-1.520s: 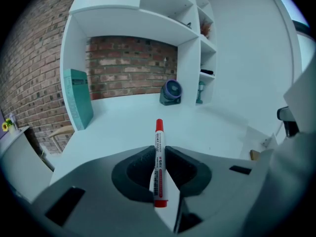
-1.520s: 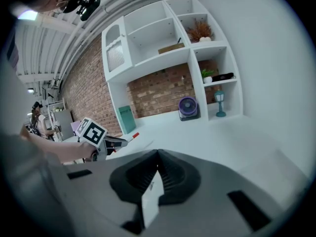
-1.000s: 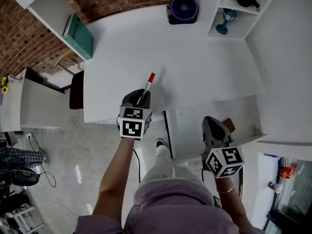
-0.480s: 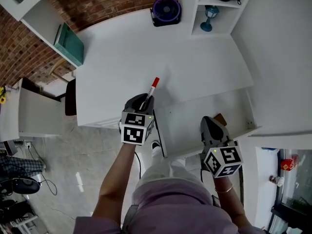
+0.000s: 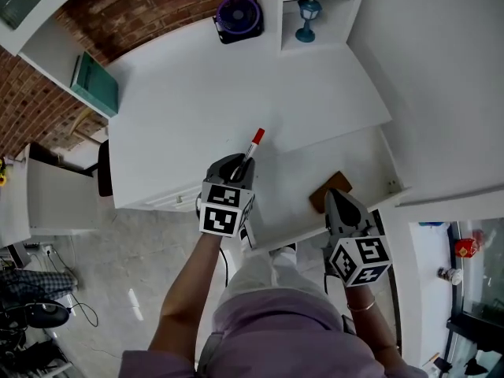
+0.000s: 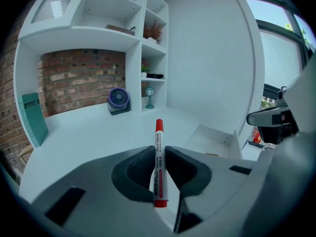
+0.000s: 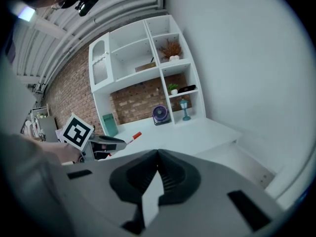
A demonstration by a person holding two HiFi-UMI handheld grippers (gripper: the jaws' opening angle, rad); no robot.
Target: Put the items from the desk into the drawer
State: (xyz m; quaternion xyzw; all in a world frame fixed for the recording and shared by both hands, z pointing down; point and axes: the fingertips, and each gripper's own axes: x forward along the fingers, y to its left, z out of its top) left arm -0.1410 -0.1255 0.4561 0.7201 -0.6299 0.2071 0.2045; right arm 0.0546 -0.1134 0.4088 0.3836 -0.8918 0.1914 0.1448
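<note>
A white marker with a red cap (image 5: pixel 253 143) is clamped upright in my left gripper (image 5: pixel 239 162), which hovers over the desk's front edge by the left end of the open white drawer (image 5: pixel 315 164). The left gripper view has the marker (image 6: pixel 158 167) pinched between the two dark jaws (image 6: pixel 158 149). A brown flat item (image 5: pixel 331 187) lies in the drawer. My right gripper (image 5: pixel 337 197) hangs just in front of it, shut and empty, its jaws meeting (image 7: pixel 158 153). The right gripper view also catches the marker (image 7: pixel 134 137) and the drawer (image 7: pixel 237 157).
A purple fan (image 5: pixel 239 16) stands at the back of the white desk (image 5: pixel 205 85). A blue lamp-like ornament (image 5: pixel 308 10) sits in the shelf unit to its right. A teal folder (image 5: pixel 94 83) leans at the desk's left end. A white wall runs along the right.
My left gripper has carried the marker to the right, from the desk's front edge to the drawer's left end. The right gripper has hardly moved. More of the brown item shows.
</note>
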